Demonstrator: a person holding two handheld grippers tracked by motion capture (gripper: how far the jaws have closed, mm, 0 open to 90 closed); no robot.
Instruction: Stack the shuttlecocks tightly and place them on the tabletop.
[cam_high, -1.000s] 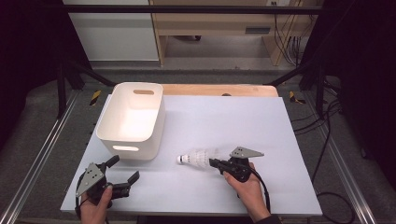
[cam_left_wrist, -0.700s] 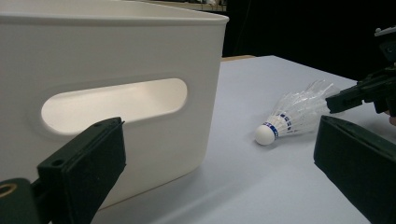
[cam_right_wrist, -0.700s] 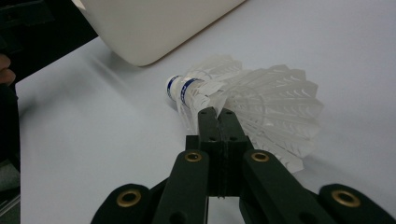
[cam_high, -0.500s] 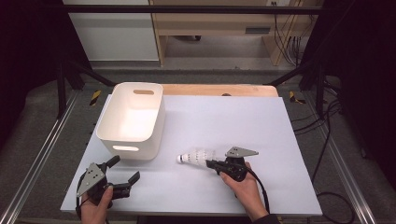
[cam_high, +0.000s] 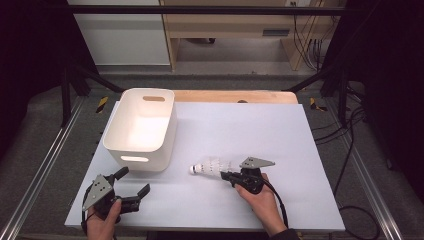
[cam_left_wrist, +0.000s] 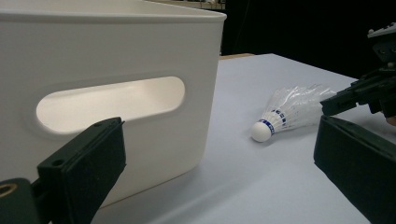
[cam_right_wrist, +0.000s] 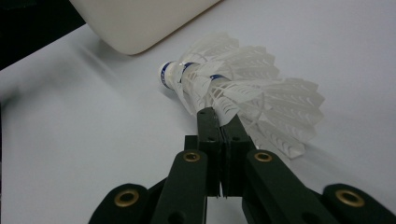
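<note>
A white feather shuttlecock (cam_high: 207, 166) lies on its side on the white tabletop (cam_high: 260, 125), cork tip pointing left toward the bin. My right gripper (cam_high: 223, 175) is shut, its jaw tips pinching the edge of the feather skirt; in the right gripper view the two jaws meet at the feathers of the shuttlecock (cam_right_wrist: 233, 88). My left gripper (cam_high: 134, 181) rests open near the table's front left corner with nothing between its jaws. From the left gripper view the shuttlecock (cam_left_wrist: 285, 114) sits to the right of the bin, with the right gripper (cam_left_wrist: 329, 105) at its feather end.
A white plastic bin (cam_high: 112, 131) with handle slots stands at the left of the table, empty inside; its wall (cam_left_wrist: 116, 46) is close in front of the left gripper. A wooden strip runs along the table's far edge. Metal rails flank the table.
</note>
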